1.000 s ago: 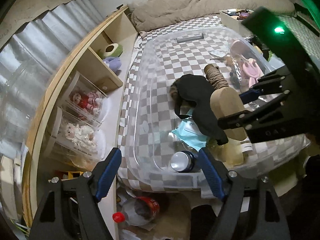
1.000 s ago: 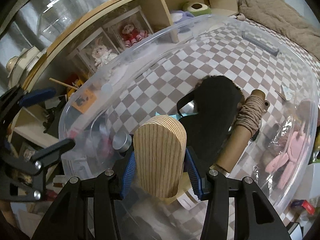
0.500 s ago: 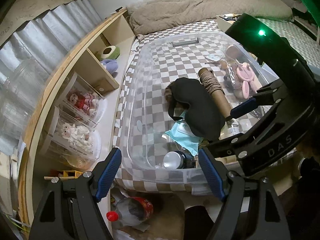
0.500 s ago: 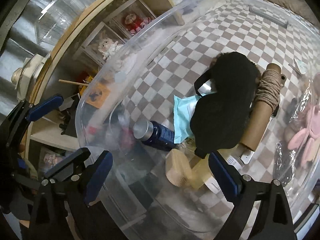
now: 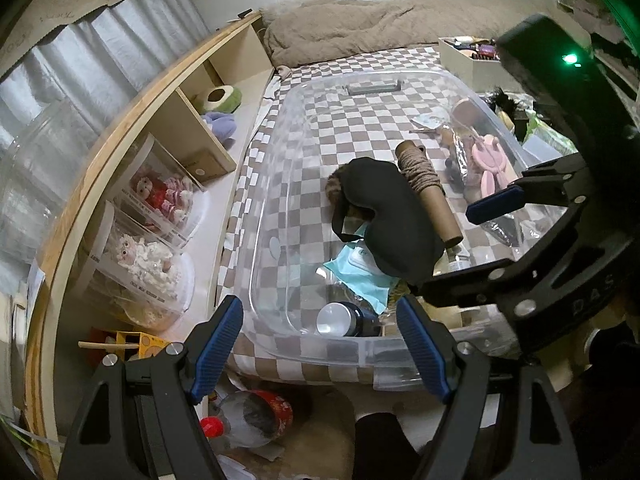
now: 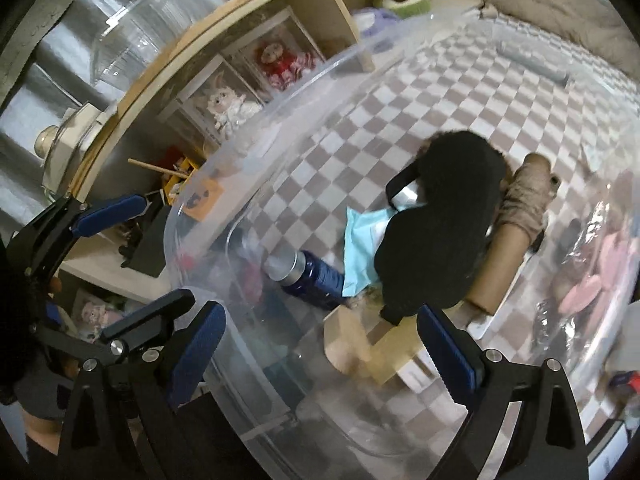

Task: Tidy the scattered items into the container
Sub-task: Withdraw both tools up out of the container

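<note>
- Clear bin (image 5: 320, 354) sits on the checkered bed (image 5: 256, 148).
- Your right gripper (image 6: 320, 344): jaws wide apart, nothing between them, above the bin.
- Your left gripper (image 5: 320, 344): jaws apart, empty, at the bin's near wall.
- Wooden block (image 6: 356, 346) lies inside the bin, beside the black mask (image 6: 436, 224).

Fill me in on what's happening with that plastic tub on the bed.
A person with a gripper in each hand is tidying loose things into the clear tub. The right gripper hangs open over it, above a wooden block lying inside. A black eye mask, twine spool and dark blue bottle are also in there. The left gripper hovers open and empty at the tub's near edge.
</note>
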